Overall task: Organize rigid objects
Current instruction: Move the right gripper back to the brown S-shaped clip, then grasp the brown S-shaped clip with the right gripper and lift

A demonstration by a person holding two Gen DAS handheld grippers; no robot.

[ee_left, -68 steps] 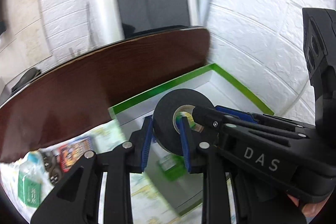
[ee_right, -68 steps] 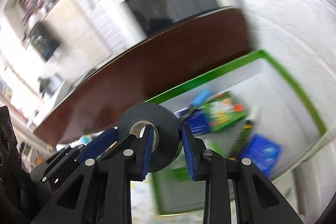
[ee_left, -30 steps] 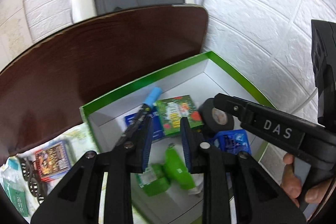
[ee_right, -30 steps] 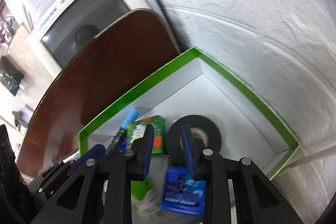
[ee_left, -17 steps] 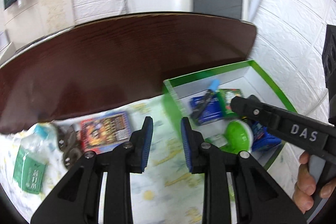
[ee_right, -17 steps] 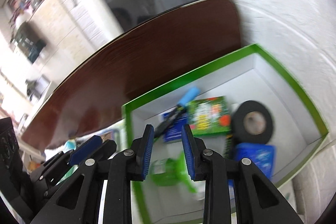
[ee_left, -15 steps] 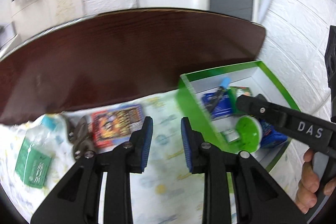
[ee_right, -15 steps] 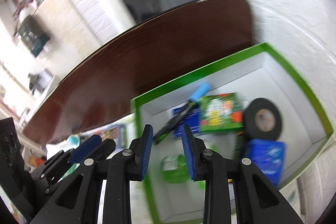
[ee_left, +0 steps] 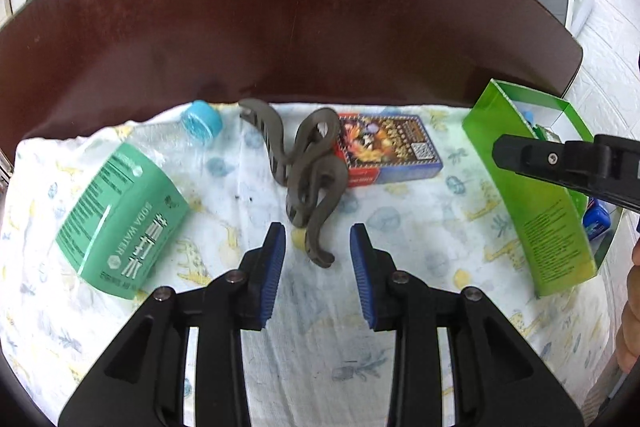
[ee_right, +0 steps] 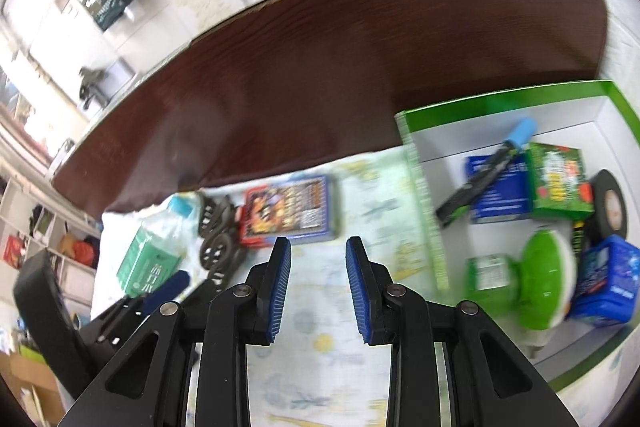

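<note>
Your left gripper, jaws part open, just widened and empty, sits over the hair clips mid-cloth: light, stiff, curvy plastic, so pinch across one arm.

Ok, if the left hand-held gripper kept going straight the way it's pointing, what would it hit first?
Most likely the brown hair claw clips: their near end lies just ahead of the left hand-held gripper, between its open, empty jaws, which have just been opening. Depth is hard to judge, so it might meet the patterned cloth first.
</note>
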